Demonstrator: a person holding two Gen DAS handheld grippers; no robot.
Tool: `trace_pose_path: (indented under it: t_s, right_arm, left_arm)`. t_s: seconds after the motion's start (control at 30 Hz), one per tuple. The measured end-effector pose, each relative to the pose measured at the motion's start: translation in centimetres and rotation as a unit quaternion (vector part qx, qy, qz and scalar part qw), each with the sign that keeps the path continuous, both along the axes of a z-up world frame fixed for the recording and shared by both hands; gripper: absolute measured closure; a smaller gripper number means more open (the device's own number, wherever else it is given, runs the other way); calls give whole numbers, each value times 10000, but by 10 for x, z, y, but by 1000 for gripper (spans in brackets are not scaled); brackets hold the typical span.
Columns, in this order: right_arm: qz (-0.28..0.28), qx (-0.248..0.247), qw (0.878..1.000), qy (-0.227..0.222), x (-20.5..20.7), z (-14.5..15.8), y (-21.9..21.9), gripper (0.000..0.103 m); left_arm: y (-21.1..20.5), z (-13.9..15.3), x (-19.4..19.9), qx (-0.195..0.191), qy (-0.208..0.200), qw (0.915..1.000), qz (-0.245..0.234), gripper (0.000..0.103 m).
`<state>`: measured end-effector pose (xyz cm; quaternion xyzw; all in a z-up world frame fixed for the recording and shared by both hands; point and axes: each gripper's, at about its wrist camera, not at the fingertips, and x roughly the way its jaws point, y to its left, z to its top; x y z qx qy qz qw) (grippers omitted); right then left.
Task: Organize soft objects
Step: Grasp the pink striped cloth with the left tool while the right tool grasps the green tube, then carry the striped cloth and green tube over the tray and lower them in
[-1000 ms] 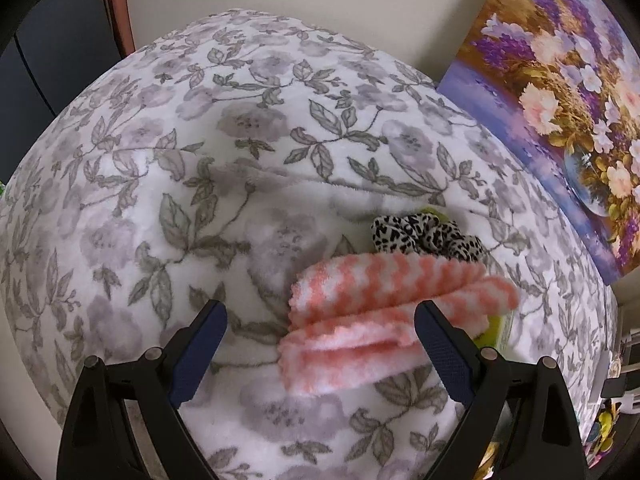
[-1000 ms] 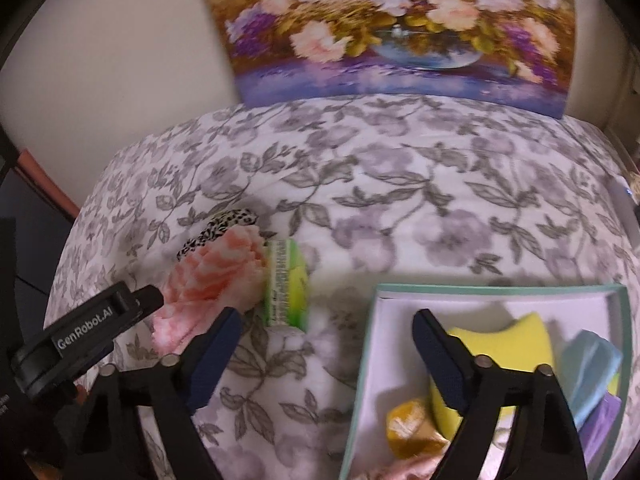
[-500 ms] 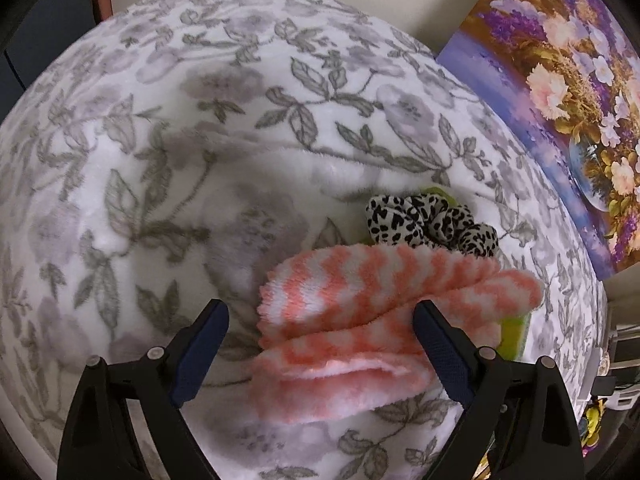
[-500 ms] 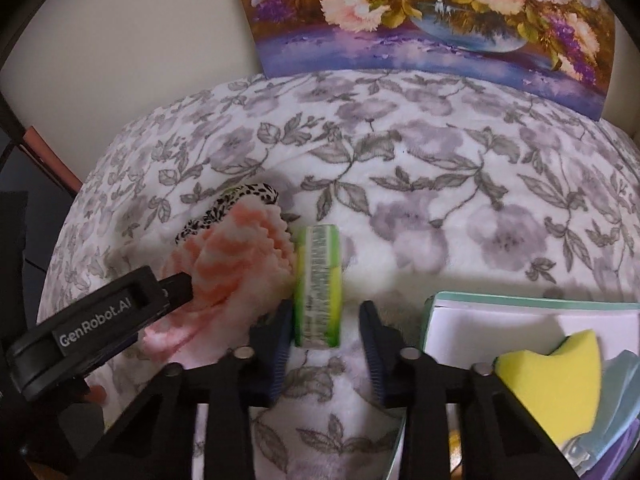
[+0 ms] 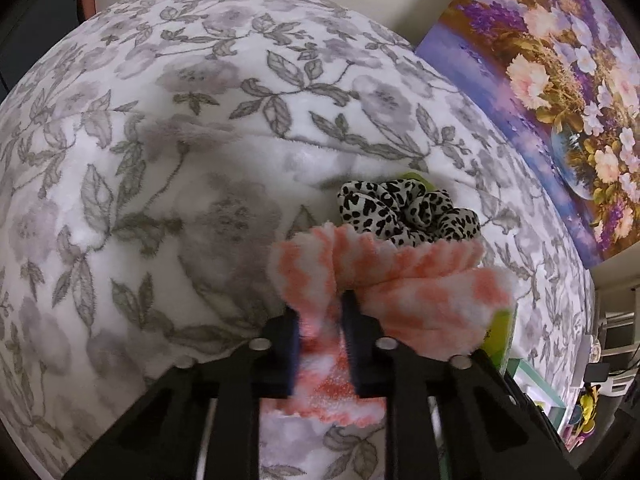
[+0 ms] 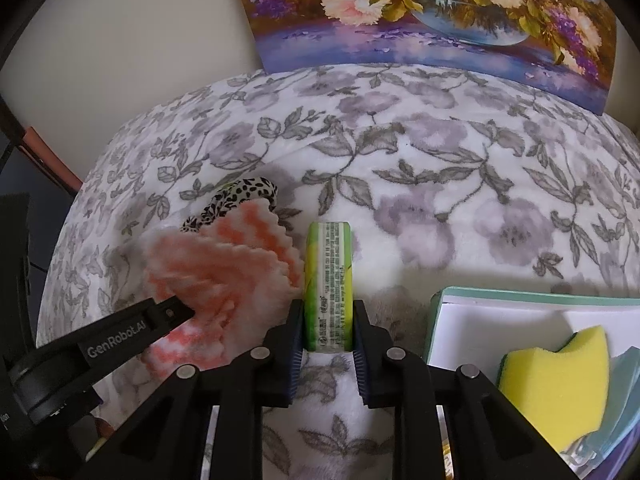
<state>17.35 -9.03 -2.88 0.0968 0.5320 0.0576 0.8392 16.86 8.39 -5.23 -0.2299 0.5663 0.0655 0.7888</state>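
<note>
A folded orange-and-white fuzzy cloth (image 5: pixel 400 280) lies on the floral blanket (image 5: pixel 160 160). My left gripper (image 5: pixel 322 320) is shut on its near edge, bunching it; the cloth also shows in the right wrist view (image 6: pixel 224 272), with the left gripper (image 6: pixel 176 314) at its side. A leopard-print scrunchie (image 5: pixel 408 208) lies just behind the cloth. My right gripper (image 6: pixel 329 328) is shut on a green-and-yellow tissue pack (image 6: pixel 329 280) standing on edge beside the cloth. A teal-rimmed white box (image 6: pixel 500 300) sits at the right.
The box holds a yellow sponge (image 6: pixel 560 380) and a pale blue item (image 6: pixel 624 384). A flower painting (image 6: pixel 432 16) leans on the wall behind the bed. The blanket (image 6: pixel 440 184) stretches toward the painting. Shelving with clutter (image 5: pixel 600 360) stands beyond the bed's right edge.
Both grippers went from open to shut. The left closed on the orange-and-white cloth and bunched it. The right moved forward over the tissue pack and closed on it.
</note>
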Motion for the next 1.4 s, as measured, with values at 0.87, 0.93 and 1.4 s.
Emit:
trace_pose_path:
  t_s: [0.87,0.93,1.4]
  right_arm:
    - [-325,296,9983,-376,-37,80,-31,80]
    - [-349,296,9981,-410,-41,86,-34,80]
    - [-482,365,9969,-512,-67,107,-59,80]
  left_arm:
    - [35,130,-62,-276,-1552,9871,267,91]
    - [36,137,-68,-275,-1637,9857,286,91]
    - [7,158,-92,-229,-1849,9825,-17,91]
